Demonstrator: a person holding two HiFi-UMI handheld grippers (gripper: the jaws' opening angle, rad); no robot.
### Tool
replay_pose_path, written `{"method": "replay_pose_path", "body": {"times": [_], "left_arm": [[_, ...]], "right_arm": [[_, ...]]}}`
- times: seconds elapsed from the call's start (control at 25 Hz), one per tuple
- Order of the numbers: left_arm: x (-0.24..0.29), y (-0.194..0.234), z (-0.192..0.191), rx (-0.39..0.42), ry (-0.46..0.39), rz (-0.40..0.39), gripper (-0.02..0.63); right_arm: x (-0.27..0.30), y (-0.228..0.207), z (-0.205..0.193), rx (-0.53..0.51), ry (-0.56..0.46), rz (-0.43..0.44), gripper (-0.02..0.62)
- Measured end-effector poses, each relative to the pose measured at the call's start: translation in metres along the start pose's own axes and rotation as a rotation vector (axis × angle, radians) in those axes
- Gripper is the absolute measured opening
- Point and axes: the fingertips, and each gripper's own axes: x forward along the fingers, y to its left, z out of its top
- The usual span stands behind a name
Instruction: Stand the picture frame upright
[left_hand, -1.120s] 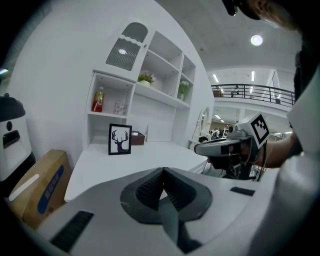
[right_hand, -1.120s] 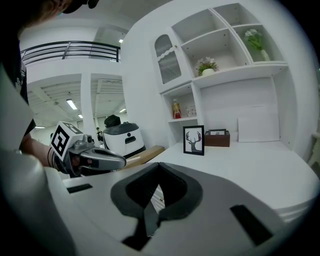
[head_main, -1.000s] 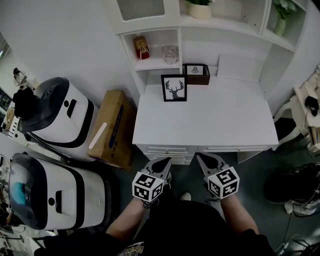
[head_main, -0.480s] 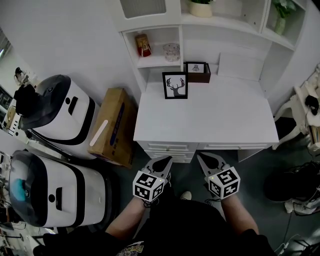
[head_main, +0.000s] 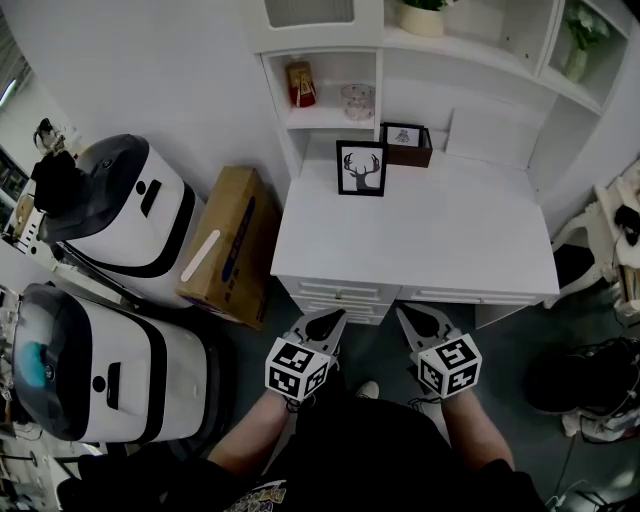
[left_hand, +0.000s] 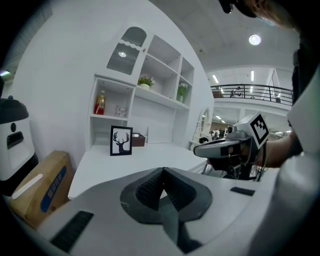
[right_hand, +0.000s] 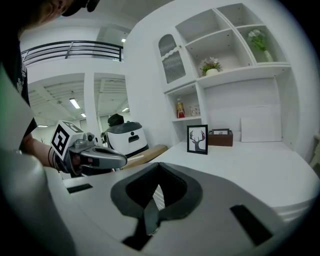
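The picture frame, black-edged with a deer's head on it, stands upright at the back left of the white desk, just beside a small brown box and below the shelf unit. Well short of it, off the desk's front edge, the left gripper and the right gripper hang side by side, both clenched tight with nothing between the jaws. Left of the desk sits a cardboard box, next to two white machines.
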Motion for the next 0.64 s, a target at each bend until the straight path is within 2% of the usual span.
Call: {"method": "replay_pose_path", "body": {"times": [0.64], "left_arm": [[0.011,0.004,-0.003,-0.005,0.016,-0.001,0.005]], "right_arm": [[0.008,-0.007,-0.007,0.024,0.01,0.001,0.003]]}}
